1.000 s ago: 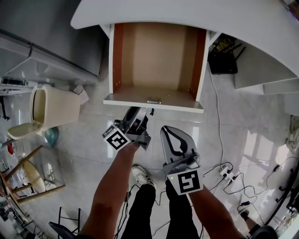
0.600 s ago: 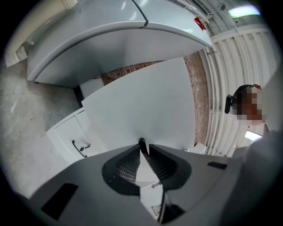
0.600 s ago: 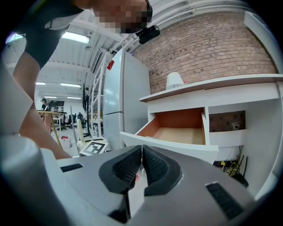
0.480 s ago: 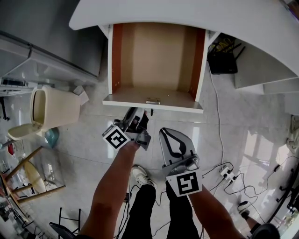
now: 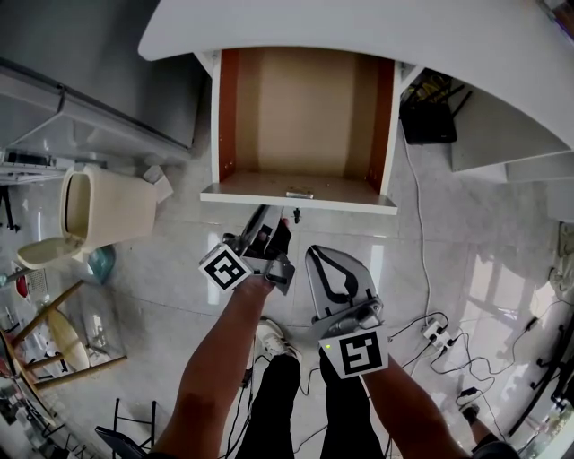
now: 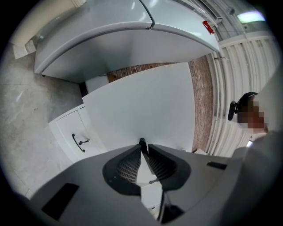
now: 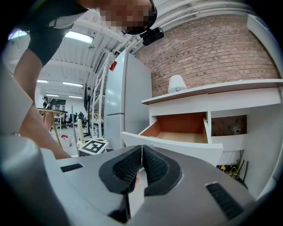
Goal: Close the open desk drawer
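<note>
— Jaws of the left gripper [image 5: 281,222] have just been closing from wide apart, while both hands are staying where they were. They are now pinching the small dark knob [image 6: 142,141] on the drawer [image 5: 305,116] front.

— And the right gripper [image 5: 317,251]?

— It is hanging back just beside the left one, jaws lying together with nothing between them.

— Where is the drawer sitting?

— It is standing pulled well out from under the white desk [image 5: 359,27], empty, with its open top facing up. Its front panel is running left to right across the head view. Its line of travel is pointing away from the person, in under the desktop.

— What is worrying you?

— The knob is small. I am judging that the pinch is likely to slip off if the push is coming in at an angle. A skewed push is also risking the drawer binding on its runners and stopping short.
</note>
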`<control>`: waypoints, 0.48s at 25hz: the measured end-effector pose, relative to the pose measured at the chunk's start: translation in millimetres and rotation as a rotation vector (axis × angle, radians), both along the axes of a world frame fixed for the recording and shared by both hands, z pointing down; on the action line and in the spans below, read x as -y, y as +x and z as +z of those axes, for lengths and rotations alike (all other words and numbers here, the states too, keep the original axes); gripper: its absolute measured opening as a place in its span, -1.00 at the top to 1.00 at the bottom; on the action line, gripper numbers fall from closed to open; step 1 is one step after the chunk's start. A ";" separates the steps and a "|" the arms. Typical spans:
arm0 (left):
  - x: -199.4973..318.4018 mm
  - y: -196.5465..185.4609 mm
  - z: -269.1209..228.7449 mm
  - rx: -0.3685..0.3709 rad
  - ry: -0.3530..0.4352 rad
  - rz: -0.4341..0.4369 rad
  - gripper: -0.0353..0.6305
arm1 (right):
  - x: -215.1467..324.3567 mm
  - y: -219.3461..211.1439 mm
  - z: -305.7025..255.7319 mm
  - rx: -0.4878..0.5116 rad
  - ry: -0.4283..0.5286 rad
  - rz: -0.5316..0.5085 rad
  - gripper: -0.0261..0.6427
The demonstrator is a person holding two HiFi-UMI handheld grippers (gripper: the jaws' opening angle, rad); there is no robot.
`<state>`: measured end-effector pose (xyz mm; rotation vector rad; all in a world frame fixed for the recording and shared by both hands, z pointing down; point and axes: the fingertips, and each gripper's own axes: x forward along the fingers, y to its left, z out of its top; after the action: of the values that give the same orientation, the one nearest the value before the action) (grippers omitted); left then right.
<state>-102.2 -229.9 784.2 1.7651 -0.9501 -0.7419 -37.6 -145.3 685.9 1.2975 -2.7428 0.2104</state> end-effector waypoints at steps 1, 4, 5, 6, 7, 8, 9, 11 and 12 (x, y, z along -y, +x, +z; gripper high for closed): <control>0.0 0.0 -2.1 -0.014 -0.002 -0.005 0.73 | 0.8 0.7 -1.6 0.005 0.002 0.004 0.84; 0.8 0.2 -11.5 -0.054 0.007 -0.013 0.73 | 1.2 2.1 -3.3 0.002 0.001 0.009 0.84; 1.3 0.1 -14.2 -0.057 0.012 -0.014 0.73 | 1.4 2.7 -2.9 -0.001 0.000 0.011 0.84; 1.8 0.0 -15.8 -0.060 0.013 -0.016 0.73 | 2.0 3.5 -2.7 -0.001 0.000 0.015 0.84; 2.0 -0.1 -16.6 -0.063 0.010 -0.019 0.73 | 2.9 4.3 -3.2 0.001 0.002 0.020 0.84; 2.1 -0.3 -17.2 -0.066 0.004 -0.022 0.73 | 3.8 4.8 -4.0 0.004 0.003 0.024 0.84; 2.2 -0.5 -17.8 -0.069 -0.001 -0.025 0.73 | 4.6 5.0 -4.9 0.007 0.004 0.027 0.84; 2.8 -1.0 -20.6 -0.080 -0.006 -0.032 0.73 | 5.8 5.0 -6.7 0.012 0.007 0.031 0.84; 3.3 -1.1 -23.0 -0.088 -0.006 -0.036 0.74 | 6.2 5.2 -7.2 0.012 0.008 0.032 0.84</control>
<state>-103.2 -233.2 761.2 1.7000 -0.9260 -0.8321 -32.4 -151.5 678.6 1.3478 -2.7370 0.2101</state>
